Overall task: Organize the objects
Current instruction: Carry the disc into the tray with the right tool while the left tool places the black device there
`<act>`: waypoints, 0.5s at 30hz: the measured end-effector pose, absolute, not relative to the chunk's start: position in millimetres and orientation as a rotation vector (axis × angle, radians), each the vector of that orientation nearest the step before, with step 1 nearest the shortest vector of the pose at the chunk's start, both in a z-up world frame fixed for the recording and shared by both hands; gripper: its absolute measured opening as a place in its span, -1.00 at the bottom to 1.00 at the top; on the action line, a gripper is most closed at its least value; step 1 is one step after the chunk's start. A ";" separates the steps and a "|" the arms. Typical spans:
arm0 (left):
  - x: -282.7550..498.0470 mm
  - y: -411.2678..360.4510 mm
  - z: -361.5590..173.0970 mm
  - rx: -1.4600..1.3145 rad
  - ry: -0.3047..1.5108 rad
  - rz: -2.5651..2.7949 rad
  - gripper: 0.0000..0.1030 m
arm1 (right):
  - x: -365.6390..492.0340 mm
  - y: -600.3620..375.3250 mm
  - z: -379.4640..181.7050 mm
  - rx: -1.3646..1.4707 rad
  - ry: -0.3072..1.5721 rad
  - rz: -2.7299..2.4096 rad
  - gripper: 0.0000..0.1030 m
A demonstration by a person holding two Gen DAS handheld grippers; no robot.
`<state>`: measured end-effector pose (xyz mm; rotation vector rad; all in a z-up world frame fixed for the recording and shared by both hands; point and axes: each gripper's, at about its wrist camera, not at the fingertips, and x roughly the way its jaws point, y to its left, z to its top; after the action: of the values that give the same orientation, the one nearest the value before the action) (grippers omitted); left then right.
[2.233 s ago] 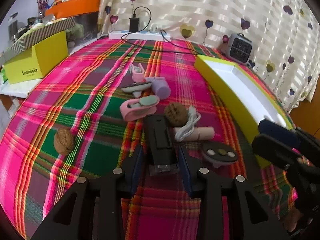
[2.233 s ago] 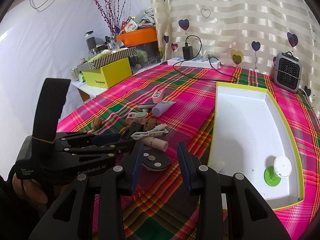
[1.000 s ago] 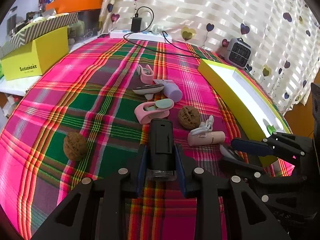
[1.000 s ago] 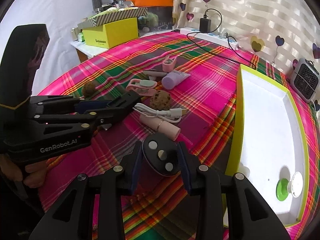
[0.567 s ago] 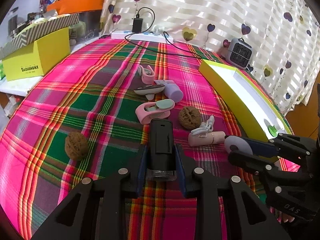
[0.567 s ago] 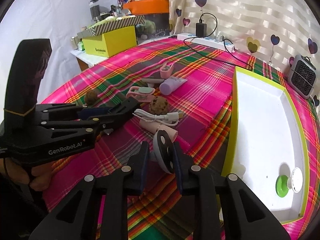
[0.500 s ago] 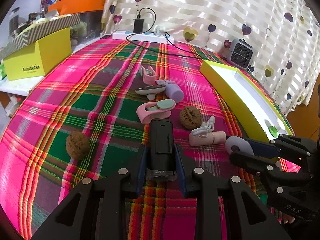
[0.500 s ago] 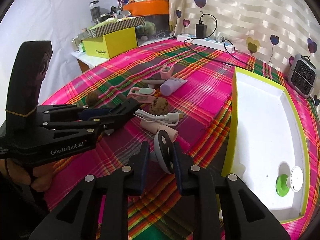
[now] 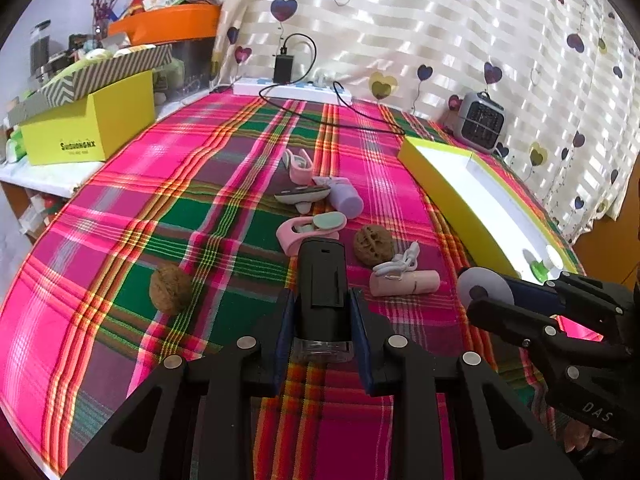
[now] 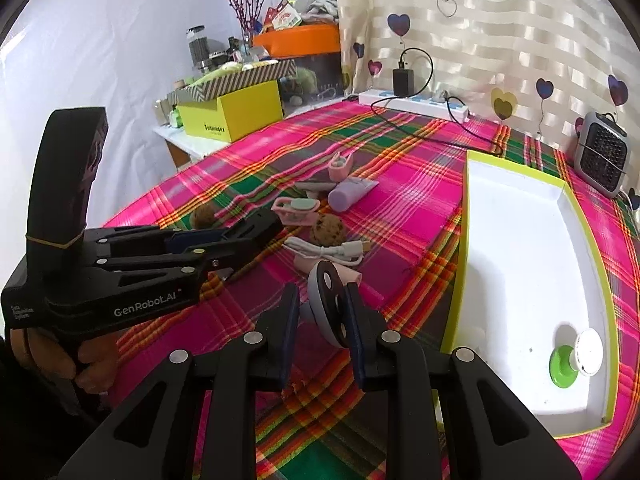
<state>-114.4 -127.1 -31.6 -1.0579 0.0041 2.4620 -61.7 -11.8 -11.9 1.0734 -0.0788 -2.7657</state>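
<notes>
My left gripper (image 9: 322,334) hides the sides of the black device (image 9: 322,280) it clamps, and I cannot make out what that device is. In the right wrist view the right gripper (image 10: 322,330) covers the lower edge of the grey disc (image 10: 329,304), which in turn blocks part of the pink tube (image 10: 352,277) behind it. The print on the yellow box (image 9: 86,132) is too small for me to read. The tray (image 10: 456,280) hides its own floor in the left view.

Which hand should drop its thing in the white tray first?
Probably the right. The right gripper already grips the round grey disc close beside the white tray. The left gripper, holding the black device, is farther from it.
</notes>
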 end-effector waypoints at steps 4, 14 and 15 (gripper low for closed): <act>-112.0 -128.7 -27.3 -1.031 -0.031 2.466 -0.50 | -58.8 -9.3 -8.3 1.039 -0.096 -2.778 -0.55; -107.1 -117.8 -18.1 -0.980 -0.039 2.449 -0.50 | -49.6 4.1 1.5 0.971 -0.151 -2.835 -0.55; -106.9 -116.6 -17.5 -0.977 -0.039 2.446 -0.50 | -49.2 5.6 2.7 0.966 -0.152 -2.840 -0.55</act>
<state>-106.9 -116.6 -17.5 -0.9768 -0.0391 2.4457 -49.2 5.6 2.7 0.9664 -0.1523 -2.8402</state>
